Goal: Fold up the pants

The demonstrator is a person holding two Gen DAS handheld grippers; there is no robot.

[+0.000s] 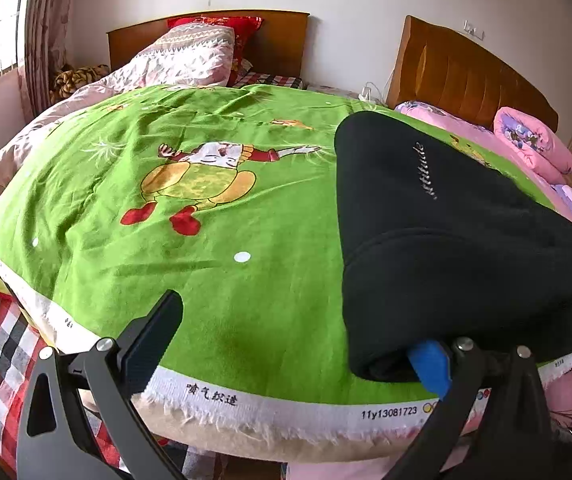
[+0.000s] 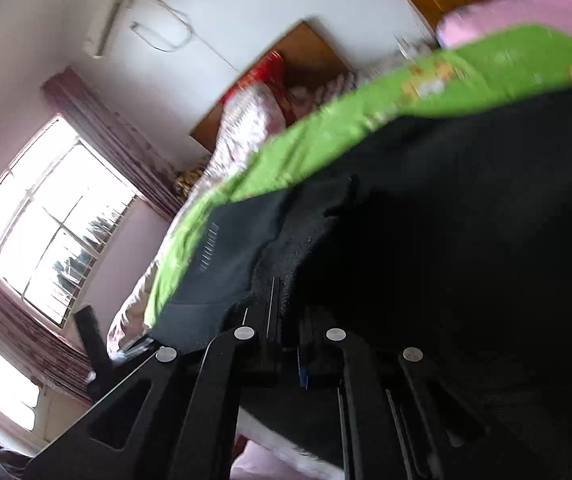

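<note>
Black pants (image 1: 438, 216) with small white lettering lie folded on the right side of a green cartoon-print blanket (image 1: 189, 208). My left gripper (image 1: 294, 336) is open at the blanket's near edge. Its left finger (image 1: 153, 332) hovers over the green cloth and its blue-padded right finger (image 1: 430, 364) is tucked under the pants' near edge. In the tilted, blurred right wrist view the pants (image 2: 446, 220) fill the right half. My right gripper (image 2: 290, 320) is shut on the black fabric, fingertips buried in it.
The blanket covers a bed with a wooden headboard (image 1: 205, 36) and patterned pillows (image 1: 189, 56). A second headboard (image 1: 466, 76) and pink bedding (image 1: 534, 140) lie right. A checked sheet (image 1: 1, 352) shows at the near left. A window (image 2: 49, 216) with curtains is on the left wall.
</note>
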